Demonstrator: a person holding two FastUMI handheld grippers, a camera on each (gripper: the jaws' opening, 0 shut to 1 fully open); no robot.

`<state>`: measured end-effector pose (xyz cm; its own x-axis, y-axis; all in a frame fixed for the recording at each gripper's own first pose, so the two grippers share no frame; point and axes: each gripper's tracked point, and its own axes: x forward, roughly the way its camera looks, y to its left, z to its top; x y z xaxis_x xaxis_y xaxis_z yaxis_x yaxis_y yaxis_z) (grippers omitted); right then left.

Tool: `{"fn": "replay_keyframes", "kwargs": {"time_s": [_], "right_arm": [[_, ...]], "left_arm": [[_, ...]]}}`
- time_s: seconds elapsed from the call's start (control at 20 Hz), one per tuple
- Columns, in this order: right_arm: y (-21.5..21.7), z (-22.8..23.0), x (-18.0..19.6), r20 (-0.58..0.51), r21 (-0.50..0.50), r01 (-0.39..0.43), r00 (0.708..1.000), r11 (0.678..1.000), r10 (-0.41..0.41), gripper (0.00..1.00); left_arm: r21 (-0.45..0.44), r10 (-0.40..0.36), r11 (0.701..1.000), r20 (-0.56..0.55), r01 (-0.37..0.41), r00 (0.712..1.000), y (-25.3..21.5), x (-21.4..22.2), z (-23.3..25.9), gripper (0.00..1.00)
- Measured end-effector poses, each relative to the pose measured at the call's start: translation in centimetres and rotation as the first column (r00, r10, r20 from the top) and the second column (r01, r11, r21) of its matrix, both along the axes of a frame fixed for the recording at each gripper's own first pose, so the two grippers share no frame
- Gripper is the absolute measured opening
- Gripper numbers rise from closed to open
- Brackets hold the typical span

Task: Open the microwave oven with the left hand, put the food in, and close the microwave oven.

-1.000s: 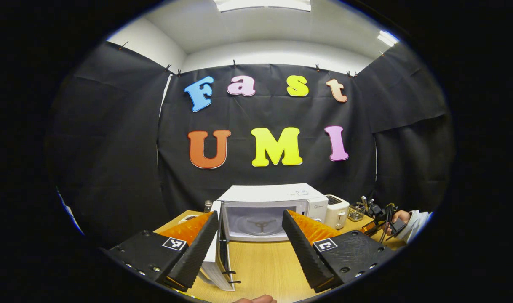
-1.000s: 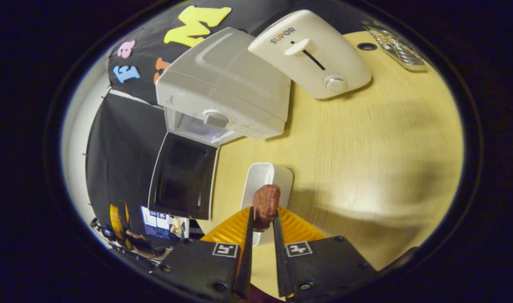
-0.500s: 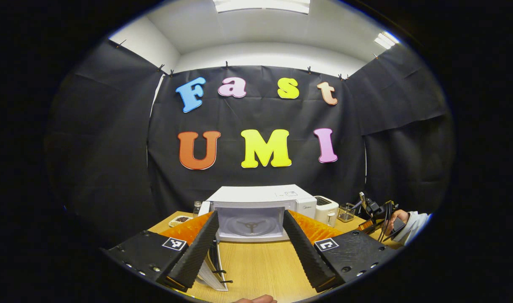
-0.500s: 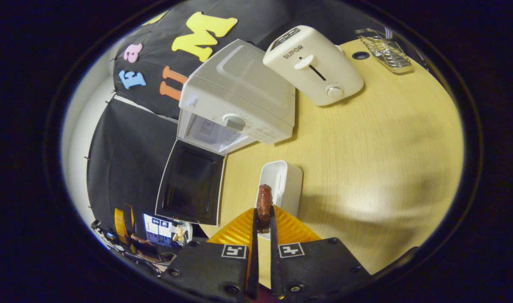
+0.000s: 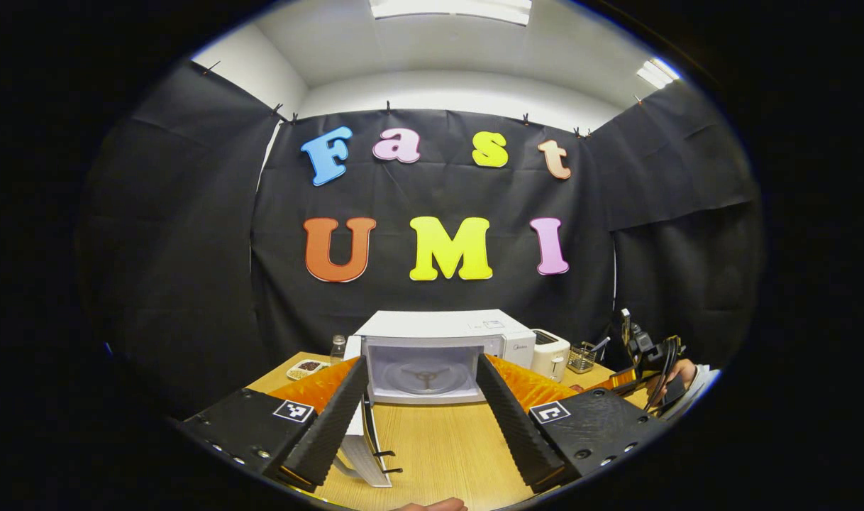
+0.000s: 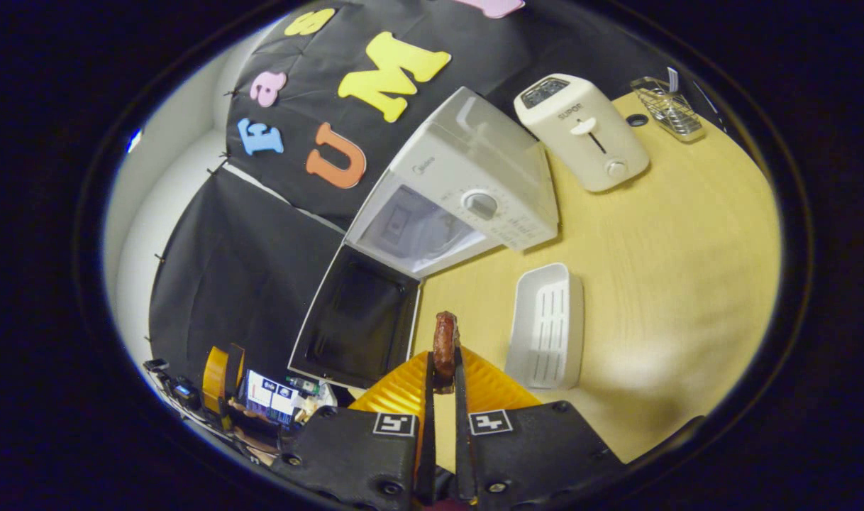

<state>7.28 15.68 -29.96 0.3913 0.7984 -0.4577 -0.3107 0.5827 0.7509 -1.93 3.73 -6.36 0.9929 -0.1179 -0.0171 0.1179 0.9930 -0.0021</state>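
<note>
1. In the left gripper view, the left gripper point(image 5: 421, 397) is seen with its fingers spread wide and nothing between them. It is held above the table point(image 5: 446, 447), facing the microwave point(image 5: 446, 348).
2. The microwave door point(image 5: 364, 447) is seen swung fully open to the left, edge-on in this view, with its lower end beside the left finger point(image 5: 325, 433). The cavity is seen head-on; a turntable point(image 5: 425, 376) is seen on its floor, and no food is seen on it.
3. In the right gripper view, the right gripper point(image 6: 444, 369) is seen closed on a piece of brown food point(image 6: 445, 344), which is pinched between both fingers and stands out past their tips. The food is held in the air above the table point(image 6: 673, 234), in front of the open door point(image 6: 361, 319) and short of the cavity.
4. A white tray point(image 6: 547, 325) is seen on the table just right of the food in this view; its ribbed floor is bare.
5. A toaster point(image 6: 582, 131) is seen beside the microwave point(image 6: 467, 191) in the right gripper view, with a wire basket point(image 6: 667, 108) farther along; whether anything lies in the basket cannot be told.
6. In the left gripper view, a small dish point(image 5: 306, 368) with dark contents and a glass jar point(image 5: 338, 348) are seen left of the microwave. The toaster point(image 5: 550, 353) and basket point(image 5: 582, 357) are seen to its right.
7. At the right edge of the left gripper view, a hand point(image 5: 677, 376) is seen holding a dark device with cables.
</note>
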Motion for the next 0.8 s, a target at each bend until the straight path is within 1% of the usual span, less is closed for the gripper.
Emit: {"fn": "replay_keyframes", "kwargs": {"time_s": [0.15, 0.2, 0.3, 0.4, 0.5, 0.6, 0.75, 0.8], "right_arm": [[4.3, 0.3, 0.2, 0.052, 0.057, 0.023, 0.998, 0.998, -0.026, 0.14], [5.8, 0.5, 0.4, 0.069, 0.083, 0.041, 0.996, 0.996, -0.047, 0.14], [8.5, 1.3, 1.1, 0.103, 0.149, 0.097, 0.988, 0.984, -0.113, 0.14], [10.6, 2.2, 2.5, 0.137, 0.226, 0.18, 0.967, 0.957, -0.214, 0.14], [12.5, 2.6, 4.2, 0.137, 0.305, 0.296, 0.927, 0.905, -0.35, 0.14], [13.9, 2.5, 5.7, 0.136, 0.354, 0.401, 0.872, 0.845, -0.471, 0.14], [15.9, 1.8, 8.8, 0.193, 0.375, 0.507, 0.776, 0.776, -0.601, 0.14], [16.9, 1.6, 9.5, 0.185, 0.383, 0.533, 0.756, 0.755, -0.628, 0.14]], "left_arm": [[-0.01, -0.003, 1.0, 0.015, 0.003, 1.0, 0.7, -0.3, 0.8, 0.94], [-0.009, 0.0, 1.0, 0.02, 0.0, 1.0, 1.1, -0.4, 0.9, 0.94], [-0.012, 0.003, 1.0, 0.018, -0.003, 1.0, 1.6, -0.6, 1.0, 0.94], [-0.018, -0.004, 1.0, 0.02, 0.004, 1.0, 1.8, -0.6, 1.2, 0.94], [-0.021, -0.009, 1.0, 0.027, 0.01, 1.0, 1.9, -0.5, 1.4, 0.94], [-0.018, -0.007, 1.0, 0.033, 0.008, 0.999, 2.1, -0.6, 1.5, 0.94], [-0.014, -0.003, 1.0, 0.031, 0.004, 1.0, 2.4, -0.6, 1.0, 0.94], [-0.015, -0.006, 1.0, 0.024, 0.006, 1.0, 2.3, -0.5, 0.8, 0.94]]}}
